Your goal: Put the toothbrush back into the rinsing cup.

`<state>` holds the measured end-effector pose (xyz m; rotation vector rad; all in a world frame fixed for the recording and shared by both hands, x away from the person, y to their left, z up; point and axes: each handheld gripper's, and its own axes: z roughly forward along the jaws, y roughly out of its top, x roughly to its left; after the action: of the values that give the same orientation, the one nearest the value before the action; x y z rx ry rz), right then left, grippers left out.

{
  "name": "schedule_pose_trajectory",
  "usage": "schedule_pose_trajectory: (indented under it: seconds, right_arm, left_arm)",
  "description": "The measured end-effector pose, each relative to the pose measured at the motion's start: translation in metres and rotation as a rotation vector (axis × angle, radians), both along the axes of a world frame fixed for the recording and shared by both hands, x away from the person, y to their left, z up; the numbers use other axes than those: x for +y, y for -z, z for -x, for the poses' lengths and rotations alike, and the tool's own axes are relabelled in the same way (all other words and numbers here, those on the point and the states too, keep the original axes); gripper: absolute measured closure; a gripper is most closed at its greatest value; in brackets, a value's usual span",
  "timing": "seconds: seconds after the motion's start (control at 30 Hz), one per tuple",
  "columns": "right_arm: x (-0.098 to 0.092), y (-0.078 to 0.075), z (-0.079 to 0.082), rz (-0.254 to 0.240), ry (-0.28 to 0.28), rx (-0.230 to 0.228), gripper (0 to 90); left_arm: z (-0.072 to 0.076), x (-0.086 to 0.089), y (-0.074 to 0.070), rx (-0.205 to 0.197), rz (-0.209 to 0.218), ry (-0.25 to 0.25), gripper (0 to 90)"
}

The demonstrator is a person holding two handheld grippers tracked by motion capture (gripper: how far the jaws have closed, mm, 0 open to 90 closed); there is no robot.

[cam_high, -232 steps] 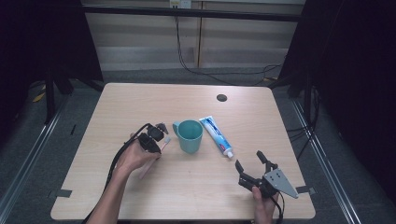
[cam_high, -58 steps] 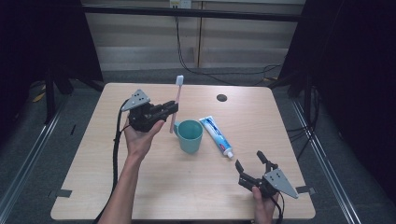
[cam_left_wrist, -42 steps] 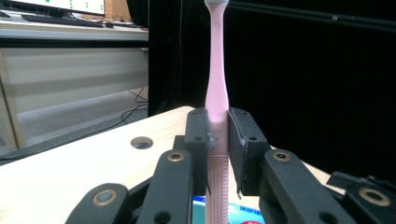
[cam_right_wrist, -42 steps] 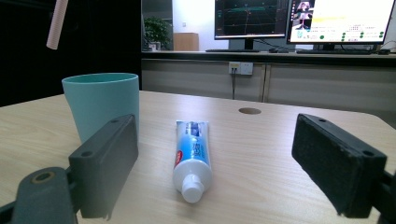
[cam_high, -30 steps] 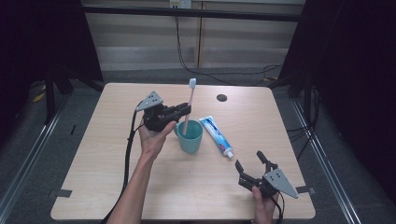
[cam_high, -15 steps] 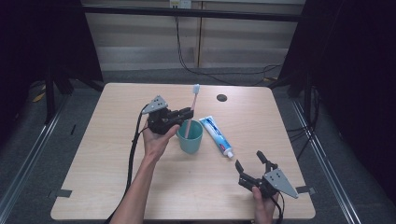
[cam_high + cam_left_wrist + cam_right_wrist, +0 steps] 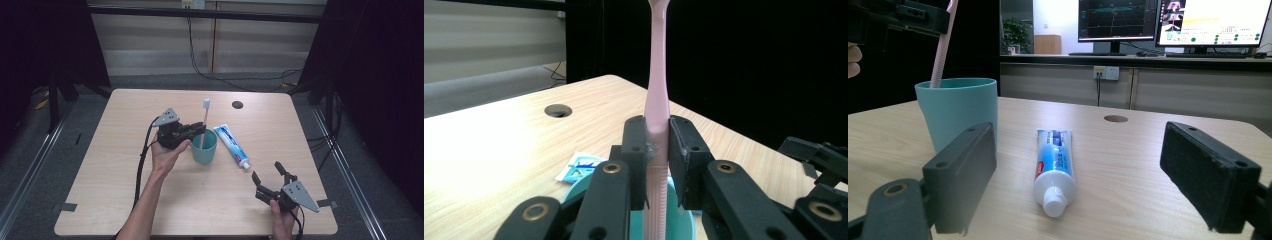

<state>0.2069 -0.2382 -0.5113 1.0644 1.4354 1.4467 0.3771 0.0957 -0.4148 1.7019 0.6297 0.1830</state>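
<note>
Toothbrush (image 7: 204,123) stands upright, clamped by left hand-held gripper (image 7: 198,131), over cup (image 7: 204,152).

Both grippers were built of black linked bars joined by brass-coloured pivot rings, and each jaw was tipped with a flat, matte black rectangular pad. The left gripper (image 7: 199,131) and the right gripper (image 7: 267,172) were each topped by a grey three-cornered plate, and a black cable was trailed from each. No sleeves were worn on the forearms.

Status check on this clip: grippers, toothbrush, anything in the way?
Left gripper shut on toothbrush, upright, handle end inside cup. Right gripper open, empty. Toothpaste lies beside cup, no obstruction.
</note>
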Motion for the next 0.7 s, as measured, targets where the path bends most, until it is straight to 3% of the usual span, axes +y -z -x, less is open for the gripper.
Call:
schedule_pose_trajectory:
  seconds: [0.3, 0.33, 0.43, 0.53, 0.63, 0.67, 0.7]
  right_arm:
    - [0.000, 0.000, 0.000, 0.001, 0.000, 0.001, 14.1]
    - [0.000, 0.000, 0.000, 0.001, 0.001, 0.001, 14.0]
    - [0.000, 0.000, 0.000, 0.000, 0.001, 0.002, 14.0]
    - [0.000, 0.000, 0.000, 0.000, 0.001, 0.002, 14.0]
    - [0.000, 0.000, 0.000, 0.000, 0.000, 0.002, 14.0]
    - [0.000, 0.000, 0.000, 0.000, 0.002, 0.002, 14.0]
    - [0.000, 0.000, 0.000, 0.001, 0.001, 0.001, 14.0]
  left_arm:
    - [0.000, 0.004, 0.002, 0.015, 0.008, 0.017, 75.9]
    - [0.000, 0.005, 0.002, 0.018, 0.026, 0.027, 72.9]
    - [0.001, 0.008, 0.001, 0.010, 0.023, 0.015, 69.1]
    - [0.002, 0.013, 0.000, 0.016, 0.036, 0.035, 61.4]
    - [0.004, 0.014, -0.001, 0.018, 0.034, 0.046, 54.4]
    - [0.005, 0.016, -0.002, 0.017, 0.015, 0.035, 54.4]
    - [0.005, 0.018, -0.002, 0.017, 0.016, 0.034, 48.0]
